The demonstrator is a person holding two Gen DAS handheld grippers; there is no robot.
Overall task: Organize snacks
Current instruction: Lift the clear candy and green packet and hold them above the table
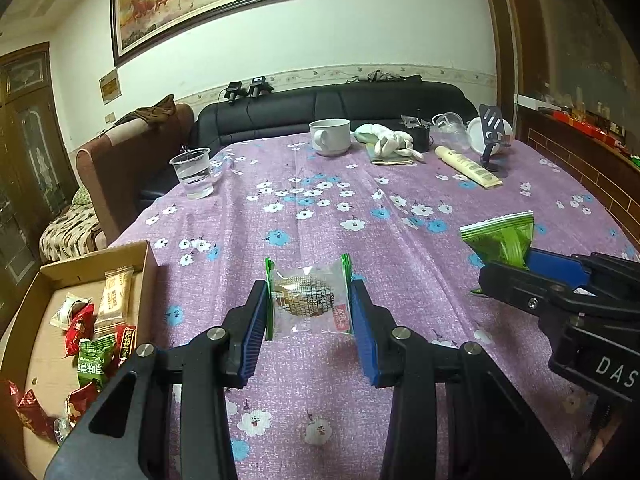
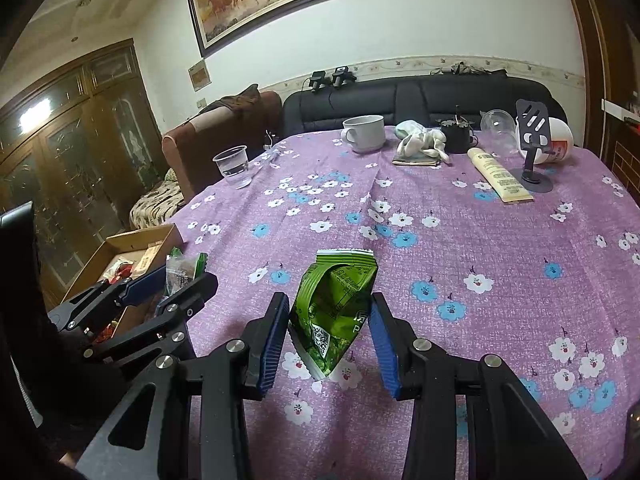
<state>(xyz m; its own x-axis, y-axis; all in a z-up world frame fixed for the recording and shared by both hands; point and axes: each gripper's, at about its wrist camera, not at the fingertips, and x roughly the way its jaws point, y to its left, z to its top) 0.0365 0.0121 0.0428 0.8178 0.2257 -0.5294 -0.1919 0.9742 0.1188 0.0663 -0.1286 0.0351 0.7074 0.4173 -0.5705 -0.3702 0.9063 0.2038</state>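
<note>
Clear-wrapped round pastry with green end seals [image 1: 308,298], long axis crosswise, spanning from one blue pad to the other of the left gripper [image 1: 310,312]; fingers [image 1: 256,320] clenched on the two sealed ends, packet apparently lifted clear of the purple flowered cloth of the table [image 1: 360,184]. Crumpled green foil snack pouch [image 2: 334,304], long axis running away from the camera, pinched at its waist by the right gripper [image 2: 330,332], likewise grasped. Open cardboard box [image 1: 150,258] of assorted red, green and cream packets, to the left at the near table edge, just beside the left gripper and well apart from the right. Judged next move: leftward carry into the box, left hand nearer. Far side: white mug [image 1: 330,136], clear plastic cup of water [image 1: 193,172].
</note>
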